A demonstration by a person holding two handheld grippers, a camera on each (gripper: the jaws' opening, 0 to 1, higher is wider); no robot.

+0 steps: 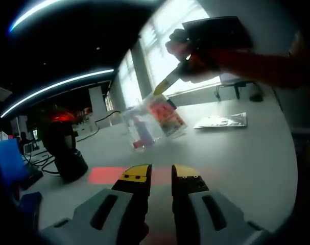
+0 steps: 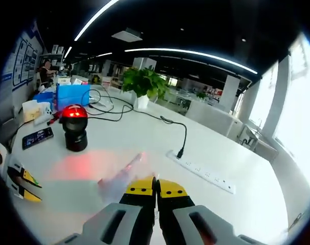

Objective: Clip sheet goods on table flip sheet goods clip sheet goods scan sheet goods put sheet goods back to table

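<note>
Up front in the left gripper view, our left tool (image 1: 160,178) hovers over the white table (image 1: 246,158) with its yellow-tipped jaws slightly apart and nothing between them; beyond it our right tool (image 1: 162,88) comes in from the upper right, gripped by a hand (image 1: 195,56), and pinches the top edge of a clear sheet packet (image 1: 157,120) with red and blue print, which hangs above the table's middle; a second flat silvery packet (image 1: 221,121) lies on the table toward its far edge; a black scanner (image 1: 63,145) with a red glowing head stands near the left edge, casting a red patch on the table.

Next, in the right gripper view, the right tool (image 2: 156,188) has its jaws together, clamped on the clear sheet packet (image 2: 119,178), which juts out blurred to the left of the tips; the scanner (image 2: 74,127) stands ahead on the table (image 2: 144,138); a white power strip (image 2: 203,172) lies to the right; a potted plant (image 2: 143,84) sits near the far edge; the left tool (image 2: 22,185) shows at the left.
</note>
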